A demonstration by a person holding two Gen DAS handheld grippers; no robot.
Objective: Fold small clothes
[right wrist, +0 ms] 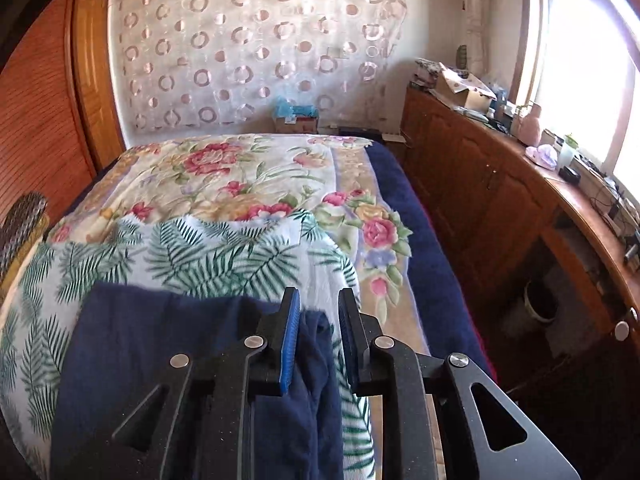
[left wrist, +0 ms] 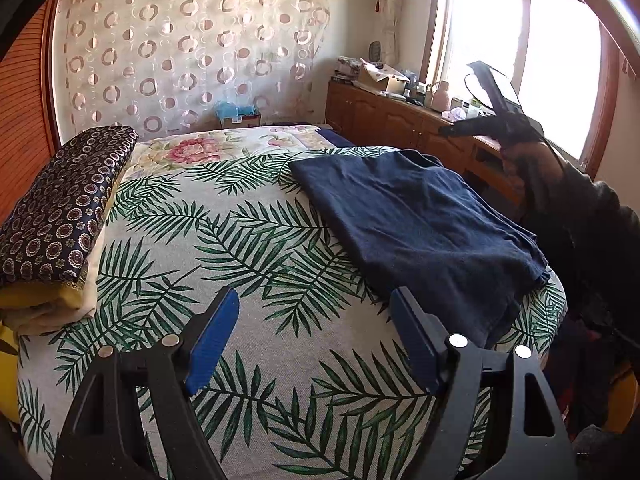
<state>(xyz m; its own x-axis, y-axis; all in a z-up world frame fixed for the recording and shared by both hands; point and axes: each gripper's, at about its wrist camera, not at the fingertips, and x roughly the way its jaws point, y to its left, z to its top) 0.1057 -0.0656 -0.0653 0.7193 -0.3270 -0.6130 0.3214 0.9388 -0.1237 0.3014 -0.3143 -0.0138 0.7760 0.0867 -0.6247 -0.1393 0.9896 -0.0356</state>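
Navy garment (left wrist: pixel 420 216) lies by the bed edge, left tool (left wrist: pixel 314 336) spread wide, right tool (right wrist: pixel 319 338) parted, both empty.

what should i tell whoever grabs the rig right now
Left gripper: open, holding nothing, hovering over the palm-leaf sheet.
Right gripper: jaws partly open, nothing pinched, above the right edge of the navy garment.
The garment lies on the bed already folded over into layers, its near edge hanging at the bed's corner.
Left to do: finish folding it smaller and square up the edges.
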